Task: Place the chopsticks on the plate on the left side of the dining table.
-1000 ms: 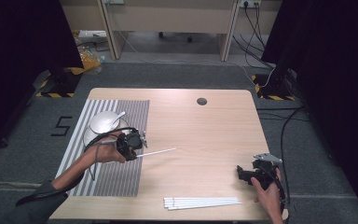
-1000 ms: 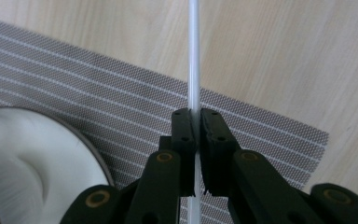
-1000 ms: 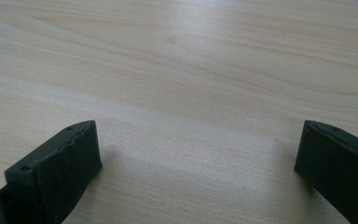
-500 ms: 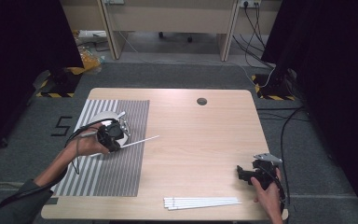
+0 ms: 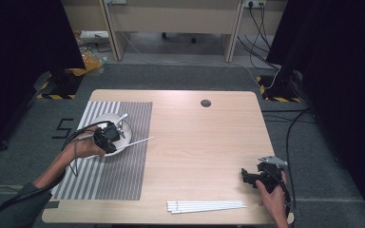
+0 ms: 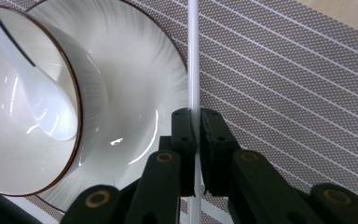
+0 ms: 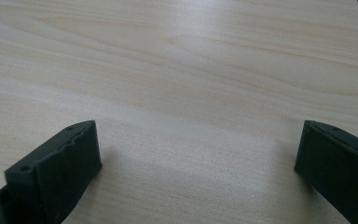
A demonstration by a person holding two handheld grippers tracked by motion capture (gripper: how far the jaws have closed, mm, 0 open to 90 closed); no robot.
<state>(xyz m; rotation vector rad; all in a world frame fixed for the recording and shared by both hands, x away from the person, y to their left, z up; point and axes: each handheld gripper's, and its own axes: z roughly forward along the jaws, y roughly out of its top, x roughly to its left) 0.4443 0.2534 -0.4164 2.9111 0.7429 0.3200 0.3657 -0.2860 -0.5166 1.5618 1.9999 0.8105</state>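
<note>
Straw [image 6: 193, 56]: white, clamped between the closed jaws of the left gripper [image 5: 108, 137], held over the plate [image 6: 140, 107] rim and the striped mat [image 5: 109, 175].
Bowl [image 6: 23, 154]: seated on the plate, spoon [image 6: 42, 98] inside.
Spare straws [image 5: 204, 206]: laid on the counter [image 5: 204, 142], well apart from the plate, at the near edge.
Right gripper [image 5: 259, 176]: rested beside the spare straws, jaws spread, nothing between.
</note>
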